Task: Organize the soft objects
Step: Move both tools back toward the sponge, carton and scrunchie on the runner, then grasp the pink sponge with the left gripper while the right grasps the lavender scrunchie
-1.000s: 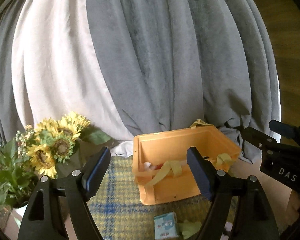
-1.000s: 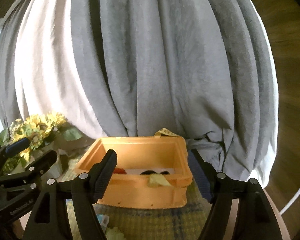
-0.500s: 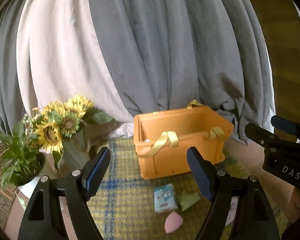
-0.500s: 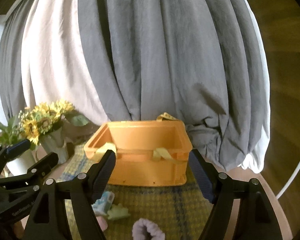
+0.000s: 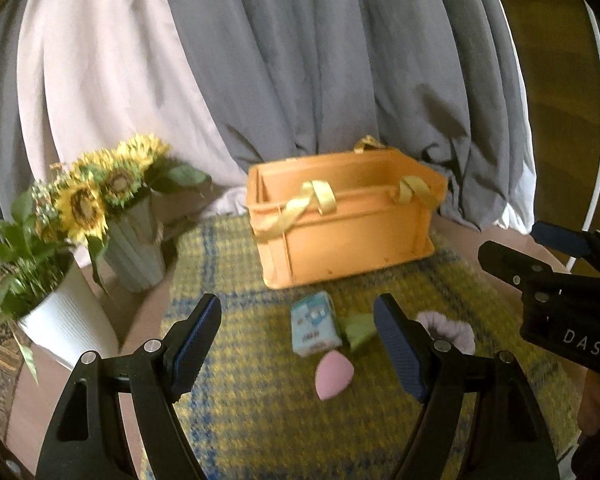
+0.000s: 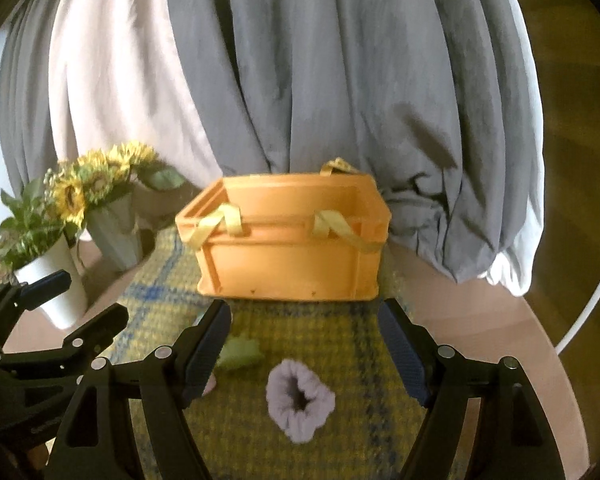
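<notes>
An orange crate [image 5: 340, 232] [image 6: 292, 248] with yellow ribbon handles stands at the back of a yellow-blue plaid mat [image 5: 260, 420]. In front of it lie a light blue packet [image 5: 314, 323], a green soft piece [image 5: 360, 328] [image 6: 240, 354], a pink egg-shaped sponge [image 5: 334, 374] and a lilac scrunchie [image 6: 300, 400] [image 5: 448, 330]. My left gripper [image 5: 300, 344] hangs open above the packet and sponge, holding nothing. My right gripper [image 6: 304, 354] is open just above the scrunchie, nothing between its fingers. The crate's inside is hidden.
A grey vase of sunflowers [image 5: 112, 204] and a white pot with a green plant [image 5: 56, 320] stand left of the mat. Grey and pale curtains [image 5: 300, 60] hang close behind the crate. The round table's edge [image 6: 540, 340] curves at the right.
Both grippers have sunk and tilted downward. The crate has slid up in both views, and the packet, sponge, green piece and scrunchie have come into sight below it.
</notes>
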Motion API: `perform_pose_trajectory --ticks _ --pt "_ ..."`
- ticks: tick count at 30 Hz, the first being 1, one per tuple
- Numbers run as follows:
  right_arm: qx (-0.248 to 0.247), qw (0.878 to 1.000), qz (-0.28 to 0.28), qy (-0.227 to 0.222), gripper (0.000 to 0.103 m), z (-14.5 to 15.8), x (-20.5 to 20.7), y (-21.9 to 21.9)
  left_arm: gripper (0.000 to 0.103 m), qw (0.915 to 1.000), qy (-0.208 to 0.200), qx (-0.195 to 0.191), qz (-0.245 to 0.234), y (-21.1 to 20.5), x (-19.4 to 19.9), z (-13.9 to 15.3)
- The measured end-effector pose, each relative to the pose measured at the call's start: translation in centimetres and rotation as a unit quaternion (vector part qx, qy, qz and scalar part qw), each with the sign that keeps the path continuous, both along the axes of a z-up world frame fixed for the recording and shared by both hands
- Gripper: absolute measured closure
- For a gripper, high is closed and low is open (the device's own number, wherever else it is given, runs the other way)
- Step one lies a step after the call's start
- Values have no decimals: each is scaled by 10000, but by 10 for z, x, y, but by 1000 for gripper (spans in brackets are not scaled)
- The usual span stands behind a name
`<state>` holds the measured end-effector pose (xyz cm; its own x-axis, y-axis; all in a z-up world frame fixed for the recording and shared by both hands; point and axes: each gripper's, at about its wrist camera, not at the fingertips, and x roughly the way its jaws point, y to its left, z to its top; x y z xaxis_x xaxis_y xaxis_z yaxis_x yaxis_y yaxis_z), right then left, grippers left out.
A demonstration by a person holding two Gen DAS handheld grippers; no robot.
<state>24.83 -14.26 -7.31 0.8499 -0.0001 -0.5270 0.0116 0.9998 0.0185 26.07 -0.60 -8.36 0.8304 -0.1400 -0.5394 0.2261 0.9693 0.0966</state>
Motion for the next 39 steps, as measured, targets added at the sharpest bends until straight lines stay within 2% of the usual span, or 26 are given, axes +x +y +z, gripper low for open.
perform_pose_trajectory --ticks 10,20,26,32,39 --pt "44 9981 -122 605 26 -32 -4 1 25 9986 509 69 -157 -2 -4 -34" --pt "33 9940 -134 1081 26 -68 -4 4 27 9962 698 333 -392 -5 1 -66" --pt "-199 9924 -135 1208 26 -87 2 7 30 9949 794 395 -484 -6 11 -85" --pt "-164 9906 -140 1347 26 -106 13 6 33 9933 902 460 -561 -10 27 -103" --pt "-76 9895 -143 1435 27 -122 26 4 35 9909 1142 367 -614 -15 44 -123"
